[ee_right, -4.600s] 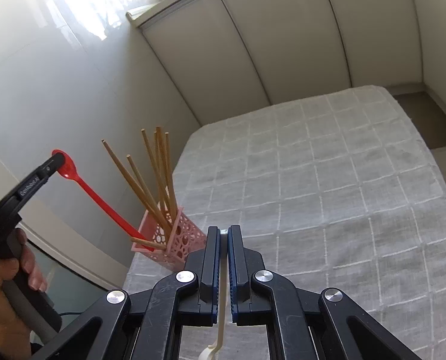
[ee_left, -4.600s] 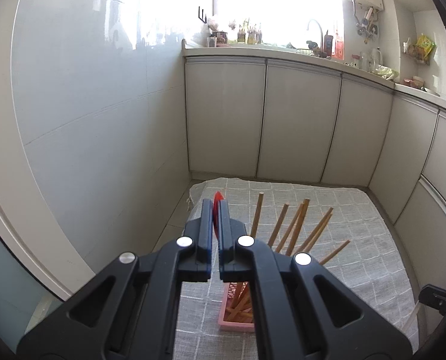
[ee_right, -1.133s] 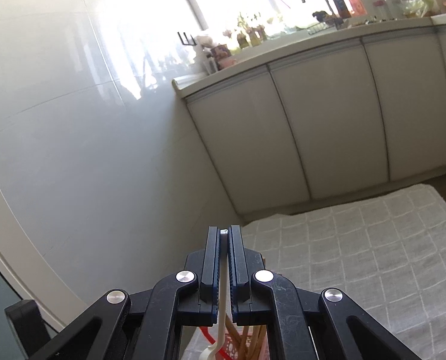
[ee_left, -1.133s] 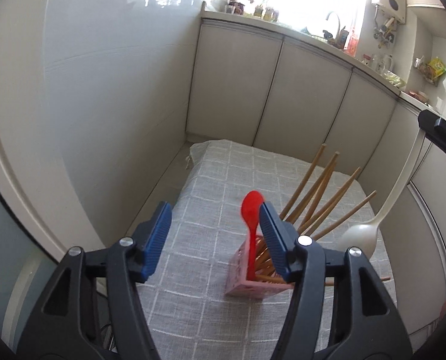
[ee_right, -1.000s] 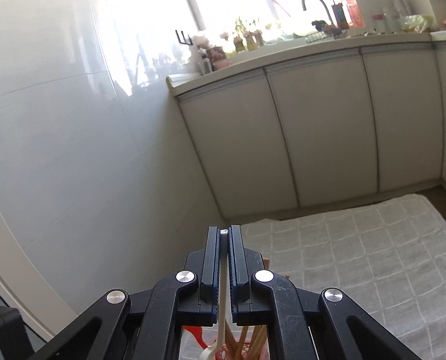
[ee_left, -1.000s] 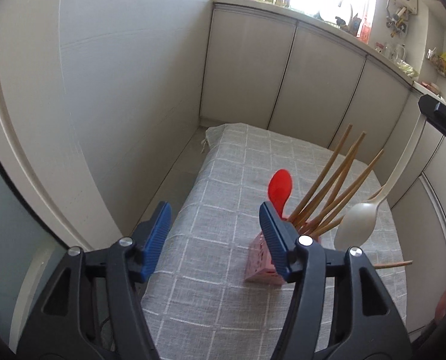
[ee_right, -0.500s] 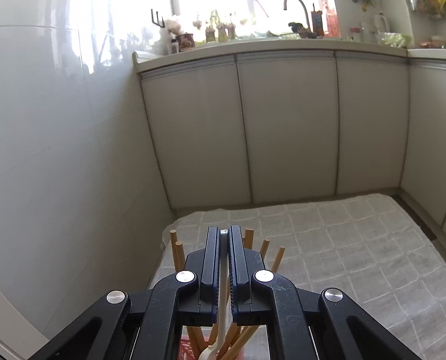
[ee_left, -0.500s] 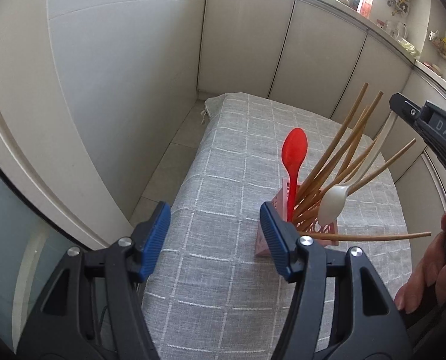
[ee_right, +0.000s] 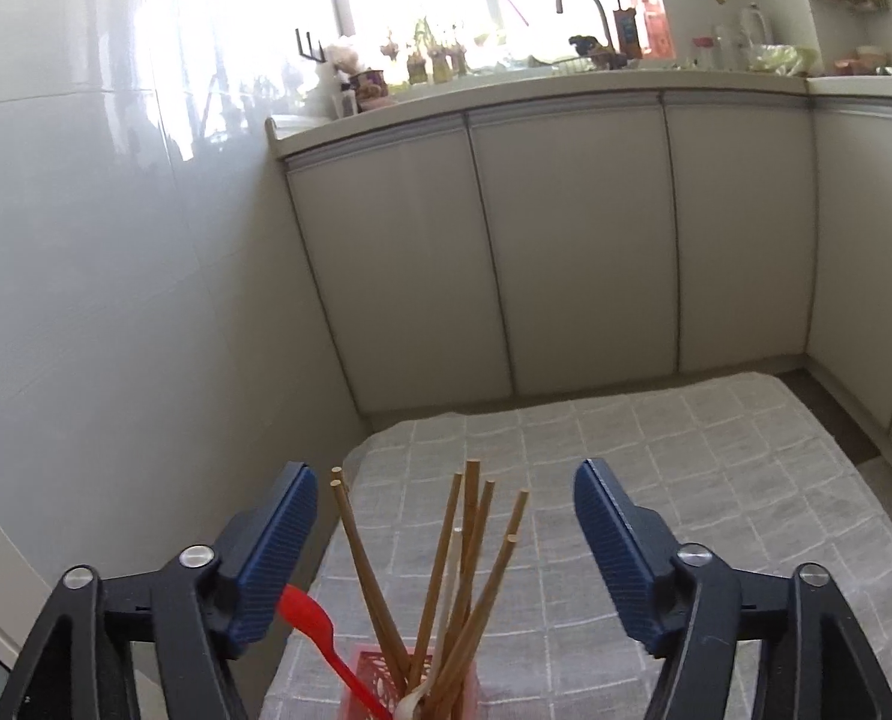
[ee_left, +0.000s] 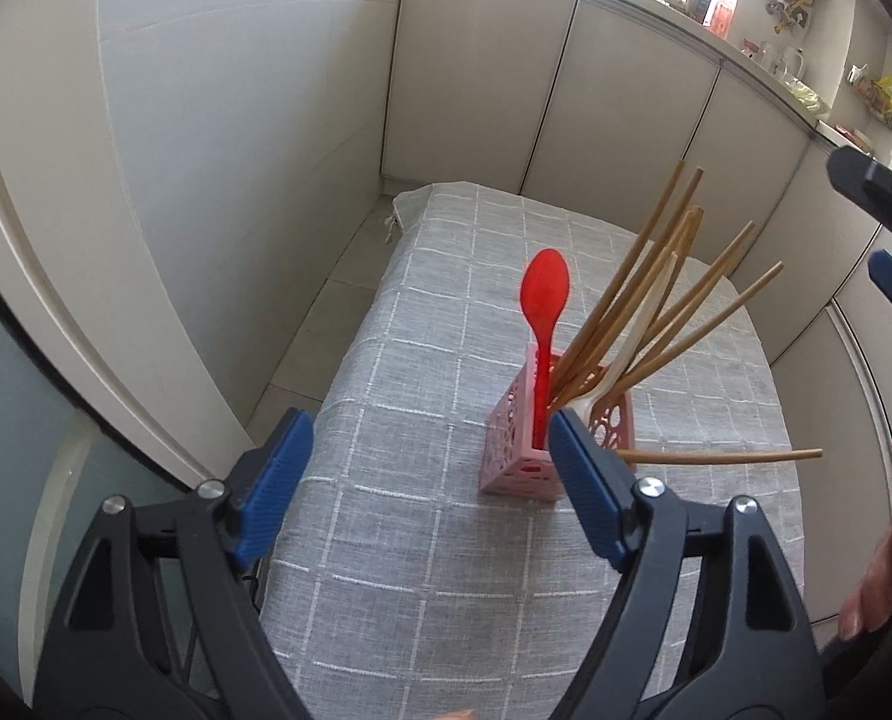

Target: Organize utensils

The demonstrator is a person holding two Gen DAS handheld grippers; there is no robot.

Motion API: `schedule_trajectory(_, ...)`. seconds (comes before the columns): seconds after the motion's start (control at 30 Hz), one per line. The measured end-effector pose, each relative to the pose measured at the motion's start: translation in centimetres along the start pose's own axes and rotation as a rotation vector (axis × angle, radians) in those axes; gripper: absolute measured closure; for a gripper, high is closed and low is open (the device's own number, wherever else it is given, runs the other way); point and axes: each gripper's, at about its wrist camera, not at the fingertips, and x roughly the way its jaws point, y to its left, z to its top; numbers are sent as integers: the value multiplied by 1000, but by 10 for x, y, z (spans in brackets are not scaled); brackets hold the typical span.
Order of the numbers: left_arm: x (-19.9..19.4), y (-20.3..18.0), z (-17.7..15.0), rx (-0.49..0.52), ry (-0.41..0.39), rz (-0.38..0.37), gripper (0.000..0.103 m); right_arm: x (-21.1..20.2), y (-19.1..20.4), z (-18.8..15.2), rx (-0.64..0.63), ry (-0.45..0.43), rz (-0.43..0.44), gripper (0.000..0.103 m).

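Note:
A pink lattice utensil holder (ee_left: 530, 450) stands on the grey checked cloth (ee_left: 446, 540). In it stand a red spoon (ee_left: 543, 300), several wooden chopsticks (ee_left: 638, 282) and a white spoon (ee_left: 632, 342), bowl down. My left gripper (ee_left: 428, 456) is open and empty, in front of the holder. My right gripper (ee_right: 446, 516) is open and empty, right above the chopsticks (ee_right: 446, 570); the white spoon (ee_right: 449, 600), red spoon (ee_right: 320, 630) and holder (ee_right: 380, 684) sit below it. The right gripper's fingers (ee_left: 884, 192) show at the right edge of the left wrist view.
White kitchen cabinets (ee_right: 566, 240) run behind the table under a counter with a tap (ee_right: 578, 0) and bottles. A glossy white wall (ee_right: 116, 240) stands at the left. A hand (ee_left: 890, 570) holds the right gripper's handle.
My right gripper has opened and let go of the white spoon, which now stands in the holder among the chopsticks. My left gripper stayed open and pulled back a little.

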Motion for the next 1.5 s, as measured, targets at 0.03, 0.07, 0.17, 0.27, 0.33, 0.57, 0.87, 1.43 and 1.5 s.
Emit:
schedule_trajectory(0.03,-4,-3,-2,2,-4,-2,17,-10,-5,1,1,-2,-5,15)
schedule_trajectory(0.07,-9,-8,-5,11,-6,0,13,-20,-12,1,0,4,-13,9)
schedule_trajectory(0.17,-23,-23,-14,46,-10,21,1,-46,-31,0,-13,29,-42,0)
schedule_trajectory(0.27,-43,-37,-24,71,-17,-18,1,-69,-49,-5,-48,92,-97,0)
schedule_trajectory(0.33,-56,-51,-32,118,10,-12,1,-84,-61,-10,-68,140,-118,0)
schedule_trajectory(0.57,-111,-71,-56,122,-24,-33,1,-155,-93,-15,-105,194,-157,0)
schedule_trajectory(0.87,-141,-90,-80,169,-114,26,1,-188,-119,-33,-100,212,-211,0)
schedule_trajectory(1.43,-141,-96,-82,174,-136,33,1,-175,-117,-38,-114,239,-195,0)
schedule_trajectory(1.5,-142,-96,-82,177,-138,33,1,-175,-118,-39,-112,239,-195,0)
